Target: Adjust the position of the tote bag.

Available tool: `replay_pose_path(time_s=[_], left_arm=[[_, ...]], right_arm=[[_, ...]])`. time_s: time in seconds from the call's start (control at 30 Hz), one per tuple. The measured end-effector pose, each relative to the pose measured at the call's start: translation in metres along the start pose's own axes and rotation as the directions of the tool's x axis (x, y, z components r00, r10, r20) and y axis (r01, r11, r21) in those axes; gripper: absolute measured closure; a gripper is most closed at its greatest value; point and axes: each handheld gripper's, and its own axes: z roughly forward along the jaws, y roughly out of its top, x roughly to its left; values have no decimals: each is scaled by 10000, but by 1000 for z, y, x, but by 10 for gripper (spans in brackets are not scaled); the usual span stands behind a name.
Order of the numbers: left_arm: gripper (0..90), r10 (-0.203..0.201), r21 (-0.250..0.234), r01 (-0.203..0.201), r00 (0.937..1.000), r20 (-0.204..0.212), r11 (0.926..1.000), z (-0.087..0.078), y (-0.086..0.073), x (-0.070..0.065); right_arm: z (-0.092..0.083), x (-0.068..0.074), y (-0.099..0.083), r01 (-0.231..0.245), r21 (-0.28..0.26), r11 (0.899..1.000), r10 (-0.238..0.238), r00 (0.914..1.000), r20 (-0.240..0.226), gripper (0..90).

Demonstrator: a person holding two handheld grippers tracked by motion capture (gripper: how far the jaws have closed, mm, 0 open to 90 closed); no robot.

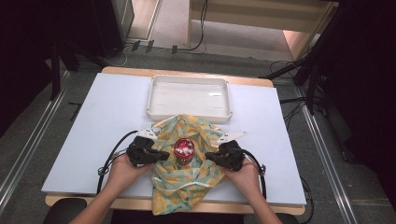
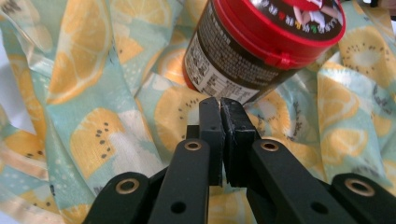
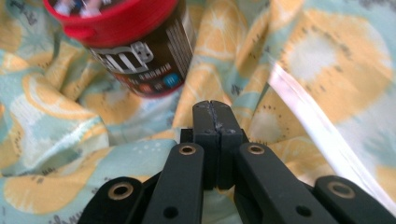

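A dark can with a red lid (image 1: 184, 150) stands upright on a crumpled cloth (image 1: 187, 186) printed with orange and kiwi slices, at the front middle of the table. My left gripper (image 1: 166, 154) is just left of the can, shut, with nothing between its jaws. My right gripper (image 1: 208, 156) is just right of the can, also shut and empty. In the left gripper view the closed tips (image 2: 220, 106) hover over the cloth (image 2: 93, 116), right in front of the can (image 2: 252, 56). In the right gripper view the closed tips (image 3: 215, 108) point at the cloth (image 3: 327, 60) beside the can (image 3: 140, 51).
A white rectangular tray (image 1: 189, 97) sits behind the cloth, its front rim touching the fabric. The pale blue board (image 1: 93, 126) covers the wooden table. The cloth hangs over the front edge. Cables lie on the floor beyond the table.
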Motion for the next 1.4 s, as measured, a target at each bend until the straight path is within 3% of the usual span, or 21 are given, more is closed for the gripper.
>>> replay_pose_path(time_s=[0.17, 0.43, 0.53, 0.7, 0.9, 1.0, 1.2, 1.4], left_arm=[[883, -29, 304, 32, 9999, -104, 9995, 5, -6, 2], [880, -132, 289, 135, 9998, -113, 9995, 3, -7, 6], [867, -197, 39, 197, 9997, 120, 9998, -3, -6, 6], [845, -83, -178, 86, 9999, 122, 9998, -9, -4, 4], [806, 345, -515, -334, 9992, 212, 9981, -20, 1, -3], [769, 562, -565, -551, 9982, 190, 9969, -22, 2, -6], [653, 605, -765, -579, 9976, 322, 9954, -28, 3, -6], [496, 988, -836, -967, 9949, 216, 9918, -30, 9, -9]], right_arm=[[-1, -3, -9, 99, 226, 9997, -104, 9997, 215, 900], [-4, -7, -17, 43, 445, 9990, -64, 9989, 472, 900], [-10, -8, -14, 113, -89, 9999, -110, 9995, 295, 900], [-17, -7, -10, 154, -525, 9985, -141, 9996, 240, 885], [-25, -8, -9, 218, -1103, 9937, -212, 9998, 60, 829], [-27, -6, -8, 355, -1216, 9919, -333, 9992, 200, 771], [-29, -4, -7, 369, -1405, 9894, -357, 9993, 108, 641], [-30, -6, -7, 213, -1469, 9889, -212, 9998, 20, 594]])
